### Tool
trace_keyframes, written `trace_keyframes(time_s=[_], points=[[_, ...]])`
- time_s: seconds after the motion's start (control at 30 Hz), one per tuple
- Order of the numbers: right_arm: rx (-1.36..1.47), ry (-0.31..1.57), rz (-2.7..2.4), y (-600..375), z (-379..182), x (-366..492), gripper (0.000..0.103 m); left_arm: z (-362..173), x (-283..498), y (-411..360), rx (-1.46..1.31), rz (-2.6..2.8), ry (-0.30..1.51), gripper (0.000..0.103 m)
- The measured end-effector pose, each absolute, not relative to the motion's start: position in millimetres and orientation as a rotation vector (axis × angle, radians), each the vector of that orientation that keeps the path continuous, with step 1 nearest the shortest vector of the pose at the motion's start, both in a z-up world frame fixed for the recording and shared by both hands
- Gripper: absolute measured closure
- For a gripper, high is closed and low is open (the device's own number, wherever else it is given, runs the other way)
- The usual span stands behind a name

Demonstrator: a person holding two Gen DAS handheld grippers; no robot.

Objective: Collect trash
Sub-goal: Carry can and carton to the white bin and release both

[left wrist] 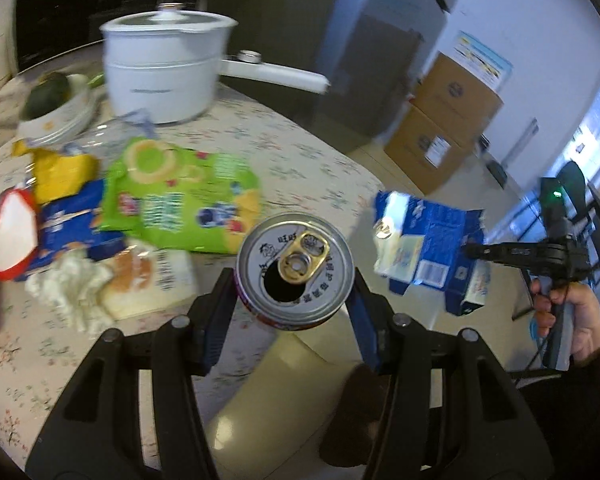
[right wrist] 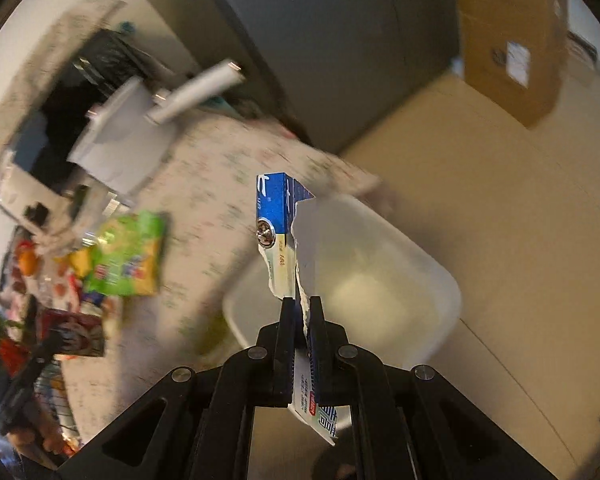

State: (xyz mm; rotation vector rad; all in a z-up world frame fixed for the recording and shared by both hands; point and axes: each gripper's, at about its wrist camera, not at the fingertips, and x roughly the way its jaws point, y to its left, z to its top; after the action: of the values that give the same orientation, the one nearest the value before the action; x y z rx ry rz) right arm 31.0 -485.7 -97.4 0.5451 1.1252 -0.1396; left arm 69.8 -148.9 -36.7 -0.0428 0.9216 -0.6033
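In the left wrist view my left gripper (left wrist: 293,284) is shut on an opened drink can (left wrist: 296,268) with a gold pull tab. It holds the can upright above the table's near edge, blue pads against its sides. My right gripper (right wrist: 302,304) is shut on a flattened blue and white carton (right wrist: 280,216), held over a white bin (right wrist: 420,280) on the floor. The same carton (left wrist: 432,252) shows at the right of the left wrist view, pinched by the right gripper (left wrist: 470,250) in a person's hand. The can (right wrist: 74,332) appears blurred at lower left in the right wrist view.
A floral-cloth table (left wrist: 300,152) bears a green snack bag (left wrist: 180,196), a yellow wrapper (left wrist: 60,172), a crumpled tissue (left wrist: 72,284), a bread wrapper (left wrist: 148,280), a white pot (left wrist: 164,72) and a bowl (left wrist: 56,112). Cardboard boxes (left wrist: 448,120) stand on the floor beyond.
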Motion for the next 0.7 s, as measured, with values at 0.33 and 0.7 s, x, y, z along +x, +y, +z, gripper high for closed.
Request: trace_keyframes(time_s=[0.33, 0.7], points=[[0.582, 1.271, -0.155, -488, -153, 41, 0.069, -68, 68, -239, 0.033, -0.714, 0.980, 0.047], [0.555, 1.208, -0.217, -504, -133, 33, 0.041, -117, 79, -301, 0.089, -0.729, 1.045, 0.047]])
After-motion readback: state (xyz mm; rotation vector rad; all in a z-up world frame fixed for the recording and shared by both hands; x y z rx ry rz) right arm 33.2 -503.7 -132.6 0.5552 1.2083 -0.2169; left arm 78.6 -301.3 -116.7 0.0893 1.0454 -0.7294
